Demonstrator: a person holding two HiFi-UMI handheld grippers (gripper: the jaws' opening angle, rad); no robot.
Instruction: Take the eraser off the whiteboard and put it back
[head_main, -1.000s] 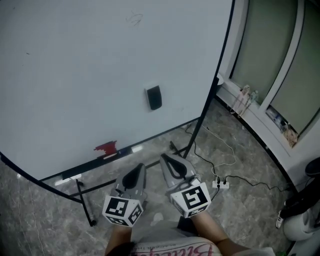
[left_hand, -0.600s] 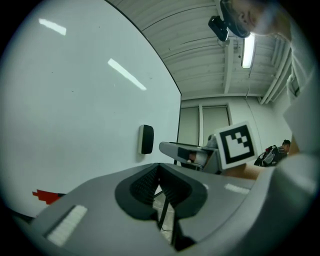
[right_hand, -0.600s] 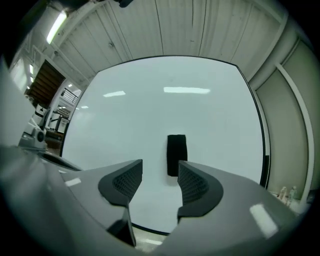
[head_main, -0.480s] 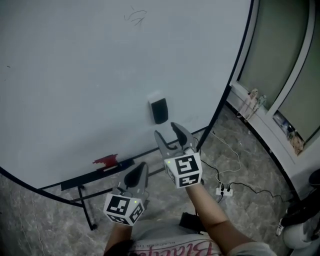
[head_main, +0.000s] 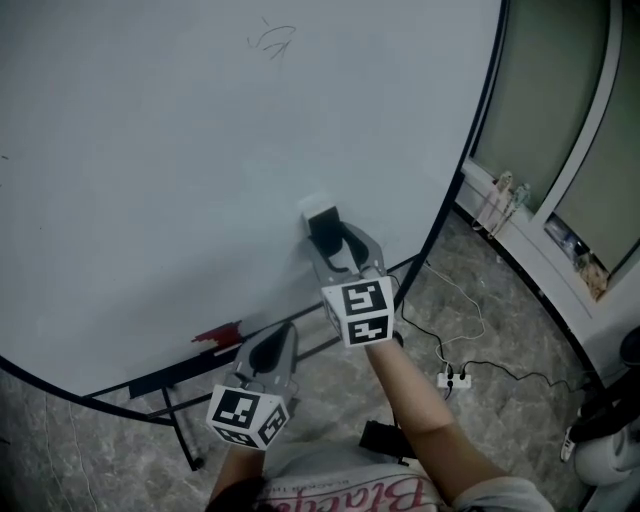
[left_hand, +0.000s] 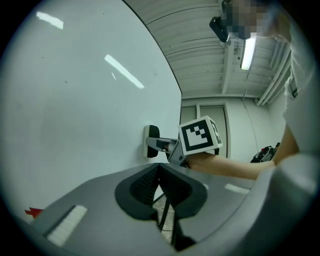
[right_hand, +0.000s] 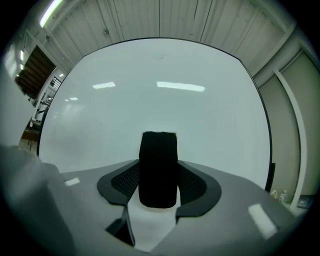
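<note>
The eraser (right_hand: 158, 167) is being held against the whiteboard (head_main: 150, 150), low on its surface and near its right edge. It is being gripped by the right gripper (head_main: 338, 250), whose fingers (right_hand: 122, 182) are being pressed onto its two long sides. In the right gripper view the black body is filling the gap between the ribbed pads. The eraser is not yet being lifted clear; seen from the left gripper view, its pale base is lying flat on the board.

The left gripper (head_main: 275, 345) is being held low and well apart from the board. Its fingers (left_hand: 142, 185) are being kept pressed together, with nothing between them.

Several risks are being judged from here:

- **Slipping out:** only the lower part of the eraser is being covered by the pads. If the pull is being made at an angle, the eraser could be levered out and dropped to the floor.
- **Sliding sideways:** if the eraser is being dragged instead of drawn straight off, it could be slid across the board or twisted in the grip.
- **Failing to stay on return:** if the base is being presented tilted, or released before full contact is being made, the eraser may not be held by the board.
</note>
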